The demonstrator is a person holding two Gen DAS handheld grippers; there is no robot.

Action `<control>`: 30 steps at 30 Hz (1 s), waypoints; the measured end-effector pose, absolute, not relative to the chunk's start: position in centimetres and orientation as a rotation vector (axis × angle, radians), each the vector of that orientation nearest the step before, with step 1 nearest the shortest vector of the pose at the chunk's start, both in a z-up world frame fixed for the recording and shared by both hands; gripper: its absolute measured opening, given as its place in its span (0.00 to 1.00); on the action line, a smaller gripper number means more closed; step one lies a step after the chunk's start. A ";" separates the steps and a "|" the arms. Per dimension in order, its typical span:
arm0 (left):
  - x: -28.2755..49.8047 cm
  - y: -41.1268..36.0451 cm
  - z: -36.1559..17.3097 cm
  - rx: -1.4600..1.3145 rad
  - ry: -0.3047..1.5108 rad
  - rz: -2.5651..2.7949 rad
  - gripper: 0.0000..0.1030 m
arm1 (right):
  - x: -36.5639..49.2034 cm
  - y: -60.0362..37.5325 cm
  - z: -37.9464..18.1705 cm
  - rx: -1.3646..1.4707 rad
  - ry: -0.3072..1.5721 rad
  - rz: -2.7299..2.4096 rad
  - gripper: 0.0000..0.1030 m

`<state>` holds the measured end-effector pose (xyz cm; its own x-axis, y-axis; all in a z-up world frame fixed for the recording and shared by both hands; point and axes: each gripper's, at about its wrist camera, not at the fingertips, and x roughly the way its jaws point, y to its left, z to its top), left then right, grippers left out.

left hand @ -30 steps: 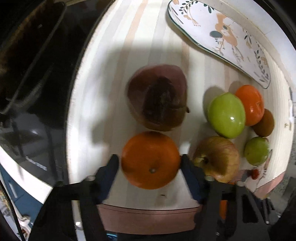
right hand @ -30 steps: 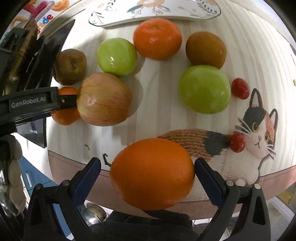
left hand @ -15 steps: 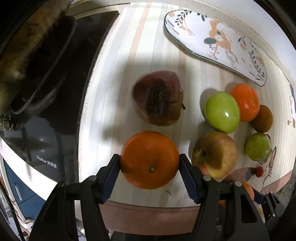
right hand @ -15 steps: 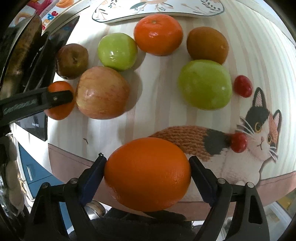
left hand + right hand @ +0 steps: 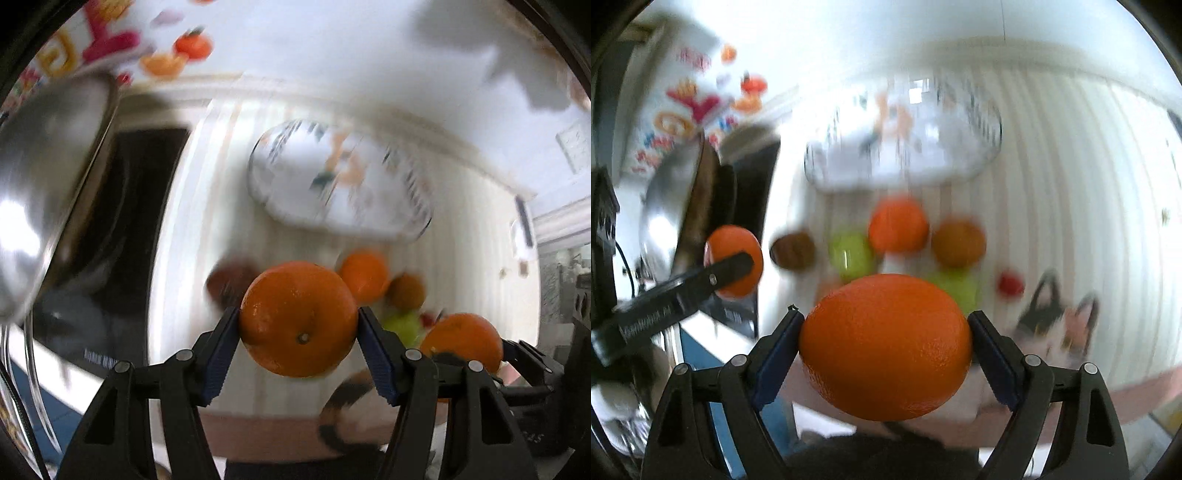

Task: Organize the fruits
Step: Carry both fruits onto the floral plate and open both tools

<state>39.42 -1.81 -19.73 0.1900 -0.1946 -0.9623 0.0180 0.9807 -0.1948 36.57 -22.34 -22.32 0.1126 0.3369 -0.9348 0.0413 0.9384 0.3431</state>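
My left gripper (image 5: 298, 332) is shut on an orange (image 5: 298, 317) and holds it in the air above the striped mat (image 5: 221, 206). My right gripper (image 5: 885, 343) is shut on a second orange (image 5: 886, 345), also lifted; this orange shows in the left wrist view (image 5: 463, 341) at the right. The left gripper's orange shows in the right wrist view (image 5: 733, 260) at the left. A patterned oval plate (image 5: 340, 177) lies at the far end of the mat (image 5: 1071, 184) and also shows in the right wrist view (image 5: 905, 144). Both views are blurred.
Still on the mat are a tangerine (image 5: 898, 225), a brown fruit (image 5: 958, 242), a green apple (image 5: 851, 254), a second green apple (image 5: 956, 288), a dark fruit (image 5: 792, 249) and a red cherry tomato (image 5: 1010, 284). A metal pot (image 5: 48, 206) stands on a black stovetop (image 5: 129, 221) at the left.
Both grippers have risen from the mat with their oranges and tilted up, so the plate and wall now show. The fruits on the mat look smaller and farther.
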 end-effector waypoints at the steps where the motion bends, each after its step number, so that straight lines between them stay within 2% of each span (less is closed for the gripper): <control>1: 41.2 -2.4 -19.6 -0.148 1.365 -0.153 0.60 | 38.3 -22.5 -22.0 0.315 1.431 0.210 0.88; 6: 49.5 -4.2 -21.9 -0.145 1.386 -0.108 0.60 | 47.1 -22.3 -23.3 0.261 1.386 0.149 0.88; 13: 57.8 -4.2 -28.9 -0.118 1.540 -0.080 0.60 | 55.1 -21.6 -28.9 0.158 1.462 0.088 0.88; 19: 60.5 -4.5 -32.3 -0.122 1.627 -0.080 0.60 | 58.2 -21.4 -32.2 0.114 1.519 0.075 0.88; 27: 61.4 -4.9 -33.3 -0.097 1.654 -0.070 0.60 | 59.8 -21.8 -33.5 0.070 1.581 0.100 0.89; 29: 61.4 -4.7 -32.8 -0.101 1.631 -0.073 0.64 | 60.1 -21.8 -33.6 0.067 1.590 0.102 0.89; 30: 61.4 -4.9 -32.2 -0.099 1.624 -0.072 0.76 | 60.0 -21.9 -33.6 0.065 1.596 0.102 0.90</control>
<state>61.45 -4.91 -32.24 -0.0534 -0.1086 -0.9926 -0.0198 0.9940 -0.1077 59.98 -21.94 -33.56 -0.0278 0.1054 -0.9940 -0.0226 0.9941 0.1060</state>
